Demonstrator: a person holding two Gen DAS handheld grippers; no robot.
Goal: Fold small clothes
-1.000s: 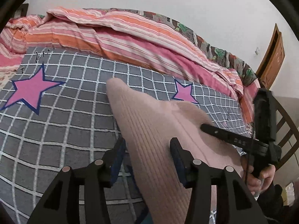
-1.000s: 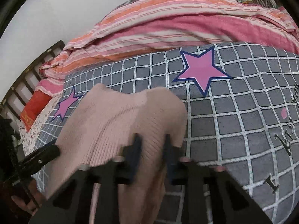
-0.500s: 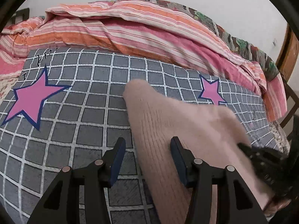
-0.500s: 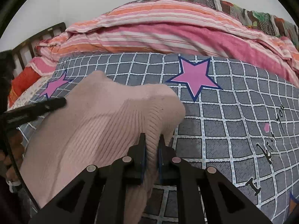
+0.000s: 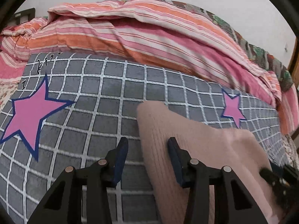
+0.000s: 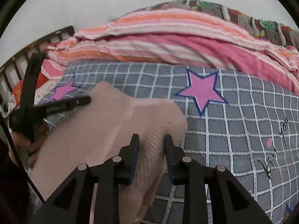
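A pale pink ribbed knit garment (image 5: pixel 196 149) lies on a grey checked blanket (image 5: pixel 93 115) with pink stars. My left gripper (image 5: pixel 147 153) is open, its jaws wide, with the garment's left edge lying between them. In the right wrist view the garment (image 6: pixel 104 130) spreads to the left. My right gripper (image 6: pixel 151 149) is open, its jaws apart around a bunched fold of the garment. The left gripper (image 6: pixel 82 100) shows at the garment's far left edge, held by a hand.
A rumpled pink and orange striped quilt (image 5: pixel 149 37) lies along the far side of the blanket. A wooden bed rail (image 6: pixel 22 59) stands at the left in the right wrist view. Wooden furniture (image 5: pixel 293 56) stands at the far right.
My right gripper, shut on the garment half a second ago, has opened. The left gripper has stayed open and shifted left along the garment's edge.
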